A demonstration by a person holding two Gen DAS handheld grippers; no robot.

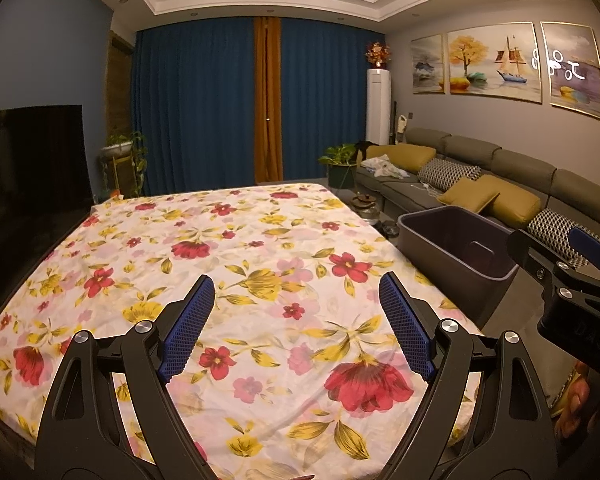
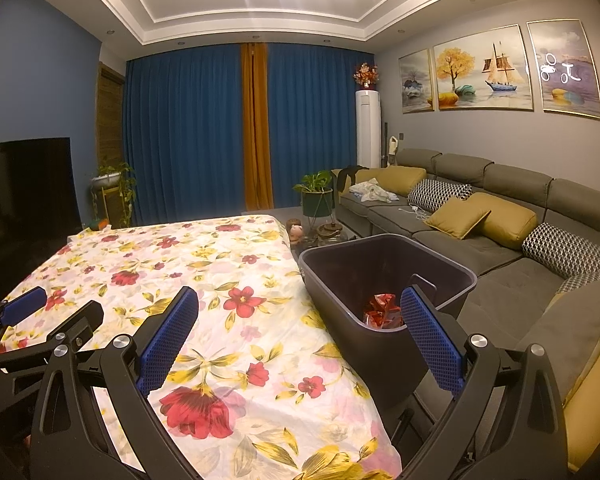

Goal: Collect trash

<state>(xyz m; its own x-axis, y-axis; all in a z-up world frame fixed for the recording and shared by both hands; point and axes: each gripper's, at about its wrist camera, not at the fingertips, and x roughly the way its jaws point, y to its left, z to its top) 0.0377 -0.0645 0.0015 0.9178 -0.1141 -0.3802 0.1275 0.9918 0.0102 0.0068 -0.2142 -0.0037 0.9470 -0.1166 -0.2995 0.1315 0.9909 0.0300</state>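
Note:
A dark purple bin (image 2: 340, 324) stands beside the right edge of the table with the floral cloth (image 2: 204, 264). Crumpled red trash (image 2: 382, 312) lies inside the bin. My right gripper (image 2: 300, 300) is open and empty, over the table's right edge next to the bin. My left gripper (image 1: 296, 284) is open and empty above the floral cloth (image 1: 228, 240). The bin also shows in the left wrist view (image 1: 436, 256), and the right gripper (image 1: 572, 264) appears at that view's right edge. The left gripper (image 2: 40, 312) shows at the left of the right wrist view.
A grey sofa (image 2: 492, 240) with yellow and patterned cushions runs along the right wall. A dark television (image 1: 32, 160) stands left. Potted plants (image 2: 316, 192) and small objects sit on the floor beyond the table. Blue curtains (image 1: 204, 104) cover the far wall.

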